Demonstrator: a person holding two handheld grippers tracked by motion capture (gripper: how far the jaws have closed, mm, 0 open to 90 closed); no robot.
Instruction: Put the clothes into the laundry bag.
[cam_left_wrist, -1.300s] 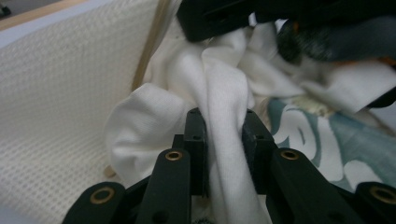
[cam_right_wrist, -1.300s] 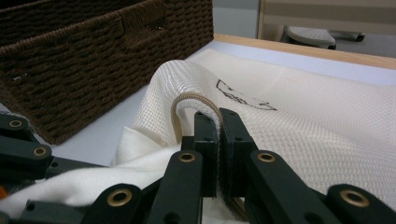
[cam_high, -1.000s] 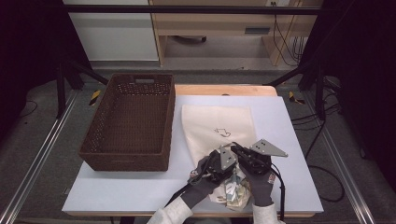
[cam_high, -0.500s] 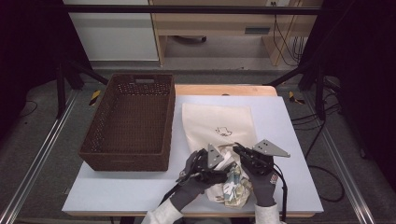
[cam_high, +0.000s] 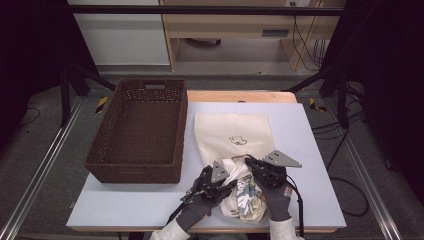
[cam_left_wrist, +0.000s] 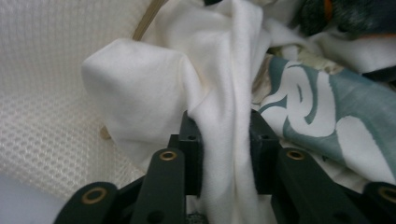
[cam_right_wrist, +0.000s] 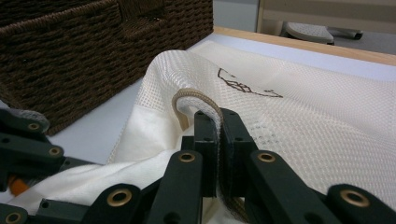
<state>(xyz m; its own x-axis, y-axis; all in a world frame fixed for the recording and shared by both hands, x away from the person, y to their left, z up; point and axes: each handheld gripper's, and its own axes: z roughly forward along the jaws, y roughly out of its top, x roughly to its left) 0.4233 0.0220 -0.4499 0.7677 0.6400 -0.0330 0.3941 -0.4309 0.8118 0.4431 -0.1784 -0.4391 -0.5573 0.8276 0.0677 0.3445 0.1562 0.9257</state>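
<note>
L gripper (cam_high: 216, 181) fingers clamped on a fold of the white garment (cam_left_wrist: 219, 84) at the tabletop's (cam_high: 130, 205) near edge; R gripper (cam_right_wrist: 218, 135) fingers pinch the mesh bag (cam_high: 232, 132) rim. Thin grip there, prob slips, mouth could drop shut.

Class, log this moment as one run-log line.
left gripper: shut on white cloth | right gripper: shut on mesh bag edge | basket: empty

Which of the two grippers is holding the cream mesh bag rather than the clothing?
The right gripper: its jaws pinch the rim of the cream mesh laundry bag. The left gripper clamps a fold of plain white cloth instead.
</note>
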